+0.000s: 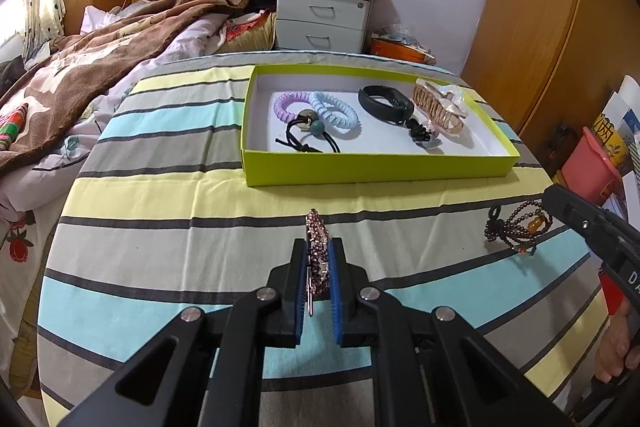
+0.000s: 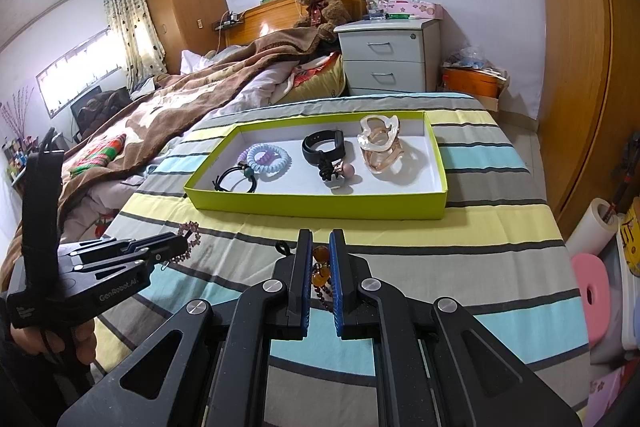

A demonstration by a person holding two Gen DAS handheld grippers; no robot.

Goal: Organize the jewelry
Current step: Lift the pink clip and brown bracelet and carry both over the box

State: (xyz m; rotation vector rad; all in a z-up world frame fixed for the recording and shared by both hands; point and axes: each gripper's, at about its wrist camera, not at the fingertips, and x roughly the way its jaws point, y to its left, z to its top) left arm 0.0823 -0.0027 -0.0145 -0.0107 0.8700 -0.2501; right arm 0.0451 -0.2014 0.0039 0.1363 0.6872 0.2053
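My left gripper (image 1: 318,247) is shut on a rhinestone hair clip (image 1: 316,239), held on edge just above the striped cloth; it also shows in the right wrist view (image 2: 192,233). My right gripper (image 2: 321,247) is shut on a dark beaded bracelet with amber beads (image 2: 321,275); the bracelet also shows in the left wrist view (image 1: 516,227). A green tray (image 1: 360,171) with a white floor lies farther back and holds coil hair ties (image 1: 320,107), a black elastic tie (image 1: 308,137), a black band (image 1: 384,103) and a rose-gold claw clip (image 1: 440,107).
The striped cloth (image 1: 180,207) covers a round table. A bed with a brown blanket (image 1: 100,59) lies to the left. A white nightstand (image 1: 324,23) stands behind. A wooden wardrobe (image 1: 540,7) and a pink bucket (image 1: 588,163) are on the right.
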